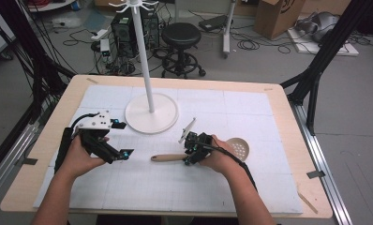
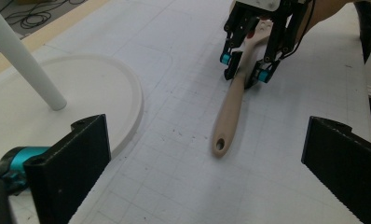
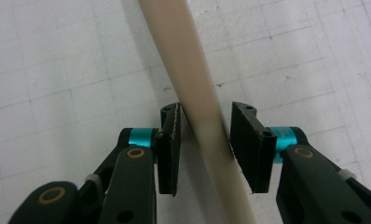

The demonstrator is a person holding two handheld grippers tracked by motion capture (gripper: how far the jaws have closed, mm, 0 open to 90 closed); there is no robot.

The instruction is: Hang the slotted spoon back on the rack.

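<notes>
The white rack stand (image 1: 151,114) takes the far middle of the gridded mat (image 1: 175,187) — its round base lies flat, while its upright pole (image 1: 142,51) blocks any sweep across that spot. The whole near strip of the mat lies open, as does the far right corner. Between the 2 grippers the only obstacle is the slotted spoon (image 1: 236,148), its wooden handle (image 2: 230,107) lying flat on the mat. The right gripper (image 3: 204,135) straddles that handle with narrow gaps either side; the left gripper (image 2: 202,158) gapes wide over bare mat — room ahead.
</notes>
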